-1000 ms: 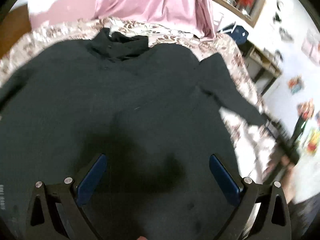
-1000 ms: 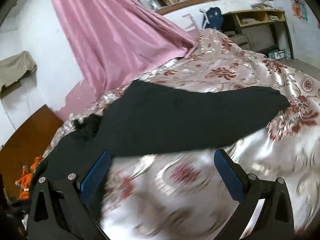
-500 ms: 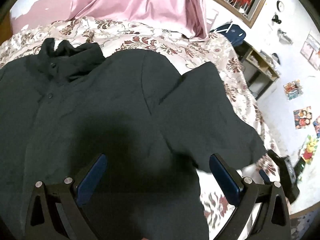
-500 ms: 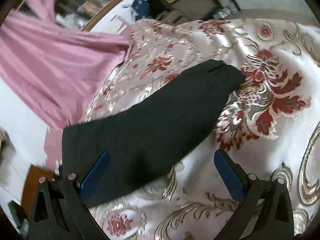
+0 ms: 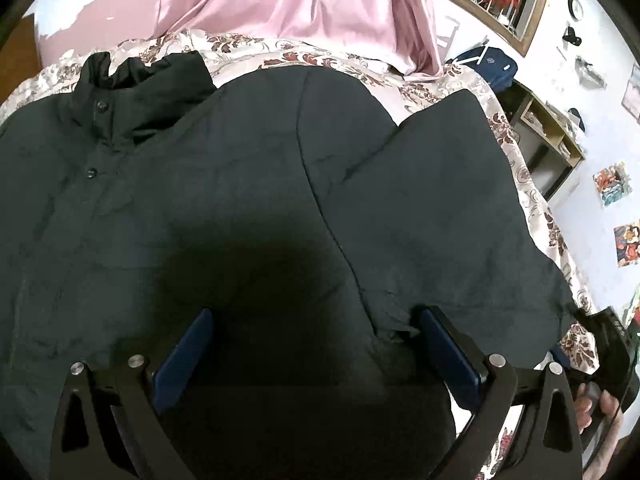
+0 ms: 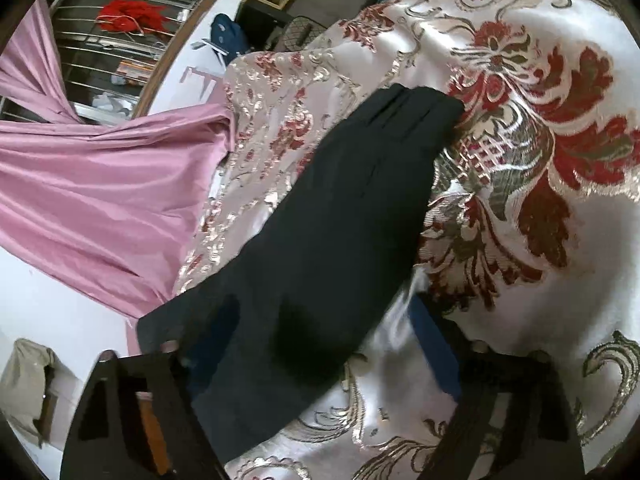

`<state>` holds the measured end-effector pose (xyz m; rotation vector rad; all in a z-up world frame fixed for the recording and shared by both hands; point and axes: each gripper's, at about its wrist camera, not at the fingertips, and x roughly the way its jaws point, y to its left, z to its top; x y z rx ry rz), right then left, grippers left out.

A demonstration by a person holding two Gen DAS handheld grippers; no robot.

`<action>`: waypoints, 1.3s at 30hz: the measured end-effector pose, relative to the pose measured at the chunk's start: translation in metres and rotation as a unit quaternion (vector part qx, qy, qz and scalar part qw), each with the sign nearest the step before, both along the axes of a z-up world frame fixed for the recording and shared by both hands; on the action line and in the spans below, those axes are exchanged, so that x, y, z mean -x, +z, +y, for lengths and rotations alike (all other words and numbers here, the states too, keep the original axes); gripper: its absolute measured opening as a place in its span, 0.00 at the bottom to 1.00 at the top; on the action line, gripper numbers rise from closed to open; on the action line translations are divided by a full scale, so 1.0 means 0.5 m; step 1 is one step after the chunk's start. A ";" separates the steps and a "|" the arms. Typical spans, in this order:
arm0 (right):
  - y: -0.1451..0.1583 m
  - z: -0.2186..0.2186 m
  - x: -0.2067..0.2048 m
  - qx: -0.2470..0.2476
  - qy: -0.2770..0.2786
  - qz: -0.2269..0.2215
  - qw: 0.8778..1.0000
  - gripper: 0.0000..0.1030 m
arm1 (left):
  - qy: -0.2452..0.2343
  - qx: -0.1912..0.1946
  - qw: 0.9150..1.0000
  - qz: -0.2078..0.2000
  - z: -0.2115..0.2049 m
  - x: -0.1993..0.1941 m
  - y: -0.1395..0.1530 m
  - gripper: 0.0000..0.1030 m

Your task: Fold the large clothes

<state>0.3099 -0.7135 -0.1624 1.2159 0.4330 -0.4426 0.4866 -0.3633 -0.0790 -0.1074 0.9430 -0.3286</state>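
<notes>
The large black button-front jacket (image 5: pixel 248 184) lies spread flat on the bed's cream satin bedspread with red floral pattern (image 6: pixel 520 128), collar toward the pink satin curtain (image 5: pixel 296 0). Its lower hem and far side run off the left wrist picture, and a dark shadow below the chest blots out the fabric's detail there. The left claw (image 5: pixel 312 344) hovers over the jacket body with its blue-padded fingers (image 5: pixel 184 356) wide apart and nothing between them. Half a second ago the collar sat farther from the curtain in this view; now the jacket fills more of the picture and a seam runs down its middle.

In the right wrist view the jacket's black sleeve (image 6: pixel 340 216) stretches across the bedspread, cuff pointing away from the curtain. The right claw (image 6: pixel 324 344) is blurred; the sleeve lies between its spread fingers, covering part of one blue pad (image 6: pixel 216 336), and whether either pad touches cloth cannot be told. Earlier the sleeve lay clear ahead of both fingers.
</notes>
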 end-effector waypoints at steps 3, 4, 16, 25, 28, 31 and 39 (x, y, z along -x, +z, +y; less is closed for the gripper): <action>-0.017 -0.009 -0.015 -0.029 -0.011 0.031 0.999 0.41 | -0.002 0.000 1.000 -0.001 -0.003 0.001 -0.008 1.00; -0.019 -0.013 -0.019 -0.035 -0.011 0.028 0.999 0.35 | -0.003 -0.009 1.000 0.001 -0.008 0.000 -0.008 1.00; 0.160 0.034 -0.039 0.084 -0.001 -0.079 0.993 0.05 | -0.033 0.047 0.998 0.013 0.091 0.014 0.097 1.00; 0.383 0.228 -0.081 0.334 0.109 -0.102 0.931 0.05 | -0.003 0.079 0.997 0.016 0.334 0.074 0.176 1.00; 0.420 0.331 -0.112 0.412 0.193 -0.107 0.884 0.05 | 0.021 0.100 0.995 0.018 0.417 0.098 0.175 1.00; 0.421 0.458 -0.143 0.497 0.280 -0.075 0.818 0.05 | 0.049 0.113 0.992 0.024 0.480 0.112 0.152 1.00; 0.305 0.715 -0.175 0.588 0.446 0.031 0.674 0.05 | 0.084 0.160 0.981 0.065 0.535 0.142 0.042 1.00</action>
